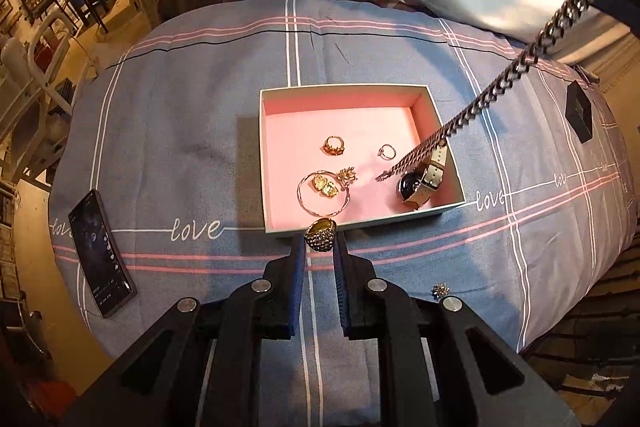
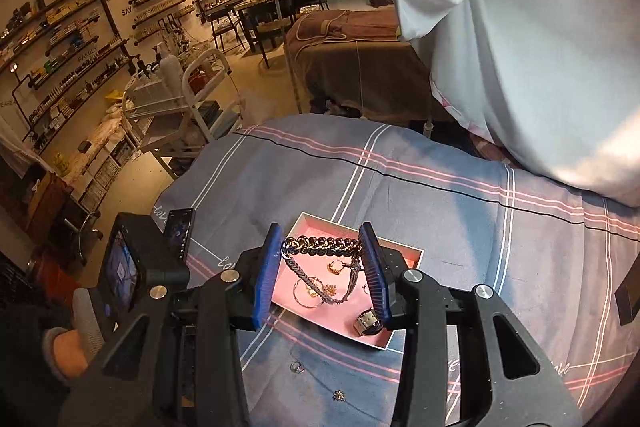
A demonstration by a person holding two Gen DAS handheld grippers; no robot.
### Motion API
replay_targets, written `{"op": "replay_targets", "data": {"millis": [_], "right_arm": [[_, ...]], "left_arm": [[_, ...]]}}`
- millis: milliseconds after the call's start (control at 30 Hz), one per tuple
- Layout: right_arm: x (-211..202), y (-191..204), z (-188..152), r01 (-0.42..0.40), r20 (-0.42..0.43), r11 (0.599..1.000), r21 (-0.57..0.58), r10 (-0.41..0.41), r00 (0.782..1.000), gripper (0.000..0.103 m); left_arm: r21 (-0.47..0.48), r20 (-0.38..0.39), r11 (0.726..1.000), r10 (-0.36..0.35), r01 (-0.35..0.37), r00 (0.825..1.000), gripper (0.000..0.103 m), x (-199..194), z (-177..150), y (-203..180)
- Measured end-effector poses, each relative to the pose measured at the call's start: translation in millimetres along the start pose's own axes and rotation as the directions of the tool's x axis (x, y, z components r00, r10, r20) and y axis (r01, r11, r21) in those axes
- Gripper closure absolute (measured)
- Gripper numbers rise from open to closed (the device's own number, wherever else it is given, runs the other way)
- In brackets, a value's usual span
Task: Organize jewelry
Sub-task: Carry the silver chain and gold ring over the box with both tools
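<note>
While the left gripper (image 1: 320, 241) clamps a gold studded dome ring (image 1: 320, 234) between its fingers, the right gripper (image 2: 322, 247) pinches a chunky silver curb chain (image 2: 320, 242) dangling below its fingertips into the pink-lined box (image 1: 280, 155).

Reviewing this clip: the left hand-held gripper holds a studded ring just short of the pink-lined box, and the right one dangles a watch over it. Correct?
Not quite. The right hand-held gripper dangles a heavy chain, not a watch; the watch already lies in the pink-lined box, as the left wrist view shows. The left hand-held gripper does hold the studded ring.
</note>
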State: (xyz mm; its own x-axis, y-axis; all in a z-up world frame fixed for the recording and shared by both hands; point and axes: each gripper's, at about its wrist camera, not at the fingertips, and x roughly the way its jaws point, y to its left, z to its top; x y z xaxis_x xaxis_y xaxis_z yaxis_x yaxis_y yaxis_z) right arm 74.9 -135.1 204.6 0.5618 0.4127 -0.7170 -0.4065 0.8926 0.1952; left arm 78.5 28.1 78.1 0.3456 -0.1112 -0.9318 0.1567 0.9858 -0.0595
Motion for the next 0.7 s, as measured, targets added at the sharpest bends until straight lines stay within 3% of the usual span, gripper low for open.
{"op": "replay_targets", "data": {"millis": [400, 700], "right_arm": [[40, -9, -12, 0.020, -0.073, 0.999, 0.034, -0.018, 0.997, 0.063], [82, -27, -30, 0.040, -0.166, 0.996, 0.074, -0.028, 0.986, 0.063]], "left_arm": [[-0.033, 0.090, 0.999, 0.005, -0.002, 0.996, 0.089, -10, 58, -3], [-0.061, 0.043, 0.998, 0.007, -0.005, 0.999, 0.089, 18, 69, 1]]}}
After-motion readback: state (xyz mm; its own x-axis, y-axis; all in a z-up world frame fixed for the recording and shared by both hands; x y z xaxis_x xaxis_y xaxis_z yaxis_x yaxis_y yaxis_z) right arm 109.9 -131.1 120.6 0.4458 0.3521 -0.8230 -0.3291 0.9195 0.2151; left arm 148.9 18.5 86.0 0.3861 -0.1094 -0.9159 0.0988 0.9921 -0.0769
